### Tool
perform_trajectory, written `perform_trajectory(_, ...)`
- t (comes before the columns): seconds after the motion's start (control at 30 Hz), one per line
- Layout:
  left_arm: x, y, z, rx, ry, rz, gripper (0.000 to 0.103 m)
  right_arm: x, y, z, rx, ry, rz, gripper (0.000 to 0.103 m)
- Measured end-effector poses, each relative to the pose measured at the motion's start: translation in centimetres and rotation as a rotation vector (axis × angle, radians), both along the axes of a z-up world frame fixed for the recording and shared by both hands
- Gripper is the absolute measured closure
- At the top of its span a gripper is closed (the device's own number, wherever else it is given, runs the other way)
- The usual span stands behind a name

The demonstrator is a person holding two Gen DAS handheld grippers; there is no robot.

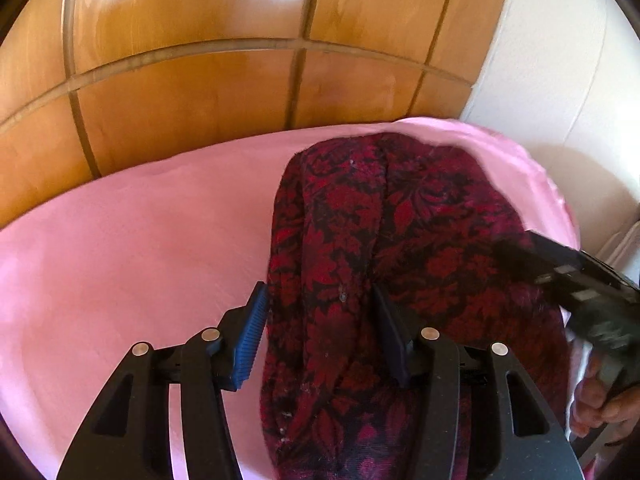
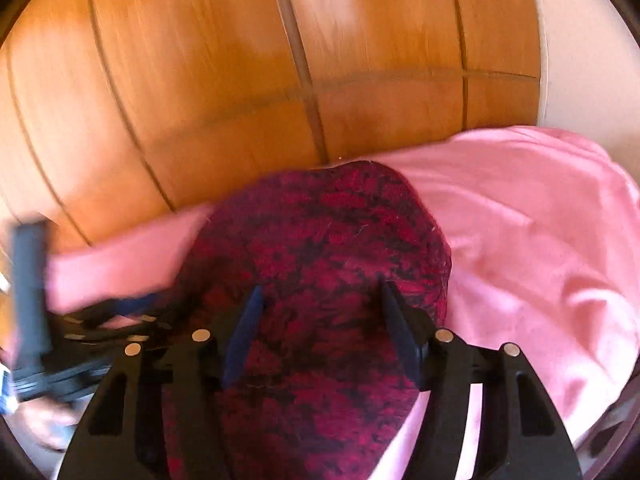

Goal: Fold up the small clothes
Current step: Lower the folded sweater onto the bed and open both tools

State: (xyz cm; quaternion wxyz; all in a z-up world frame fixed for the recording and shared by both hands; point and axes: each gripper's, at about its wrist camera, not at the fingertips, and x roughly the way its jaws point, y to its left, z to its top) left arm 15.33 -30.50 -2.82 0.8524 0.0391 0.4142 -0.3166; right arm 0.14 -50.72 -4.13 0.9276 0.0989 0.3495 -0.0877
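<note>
Two claws over a dark red floral garment (image 1: 384, 248) on a pink sheet (image 1: 140, 248).
My left claw (image 1: 320, 324) and right claw (image 2: 320, 320) are spread, gripping nothing. The garment looks soft and light; I'd pinch its edge.

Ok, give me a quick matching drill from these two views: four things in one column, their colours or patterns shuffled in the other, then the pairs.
Things:
1. garment
2. sheet
3. panelling
4. pad on the left tongs

Colours:
A. plain pink
B. blue, ribbed
C. dark red and black floral
D. glossy orange-brown wood

Pairs: 1-C, 2-A, 3-D, 4-B
</note>
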Motion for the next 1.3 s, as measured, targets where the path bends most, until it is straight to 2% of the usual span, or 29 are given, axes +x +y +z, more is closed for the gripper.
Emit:
perform_trajectory(0.07, 1.0, 0.4, -0.6, -0.03, 0.047, 0.02, 0.051, 1.3, -0.3, -1.5, -0.006, 0.014, -0.024, 0.039)
perform_trajectory(0.13, 1.0, 1.2, -1.1, -0.08, 0.087, 0.044, 0.051, 1.1, -0.6, -1.8, -0.017, 0.015, -0.001, 0.038)
perform_trajectory(0.27, -0.8, 1.9, -1.6, -0.108, 0.075, 0.049, 0.051, -0.3, 0.9, -1.9, -0.091, -0.002, 0.021, 0.038)
perform_trajectory(0.4, -0.7, 2.3, -1.3, -0.136, 0.086, 0.075, 0.049, -0.1, 0.5, -2.0, -0.073, -0.019, -0.013, 0.037)
perform_trajectory(0.43, -0.9, 2.5, -0.9, -0.131, 0.073, 0.086, 0.042, -0.4, 0.7, -1.7, -0.084, -0.022, -0.028, 0.034)
perform_trajectory(0.47, -1.1, 2.6, -0.5, -0.126, 0.06, 0.088, 0.039, -0.7, 1.1, -1.0, -0.091, -0.023, -0.044, 0.032)
perform_trajectory(0.53, -1.8, 2.8, 0.2, -0.106, 0.019, 0.084, 0.036, -1.4, 1.4, -0.4, -0.091, -0.016, -0.087, 0.02)
perform_trajectory(0.57, -2.2, 2.9, 0.3, -0.092, -0.001, 0.094, 0.033, -1.4, 1.5, 0.2, -0.083, -0.016, -0.1, 0.018)
perform_trajectory(0.63, -2.8, 3.1, 0.5, -0.088, -0.016, 0.1, 0.033, -2.2, 1.6, 0.7, -0.055, -0.024, -0.118, 0.012)
perform_trajectory(0.87, -4.6, 3.7, 1.4, -0.067, -0.086, 0.116, 0.033, -4.5, 4.0, 1.1, -0.101, -0.044, -0.13, 0.008)
perform_trajectory(1.0, -5.5, 4.5, 1.7, -0.074, -0.099, 0.142, 0.032, -5.7, 4.9, 1.3, -0.115, -0.054, -0.158, 0.006)
perform_trajectory(1.3, -8.2, 7.0, 2.5, -0.072, -0.165, 0.193, 0.021, -8.3, 7.5, 1.7, -0.141, -0.081, -0.199, 0.003)
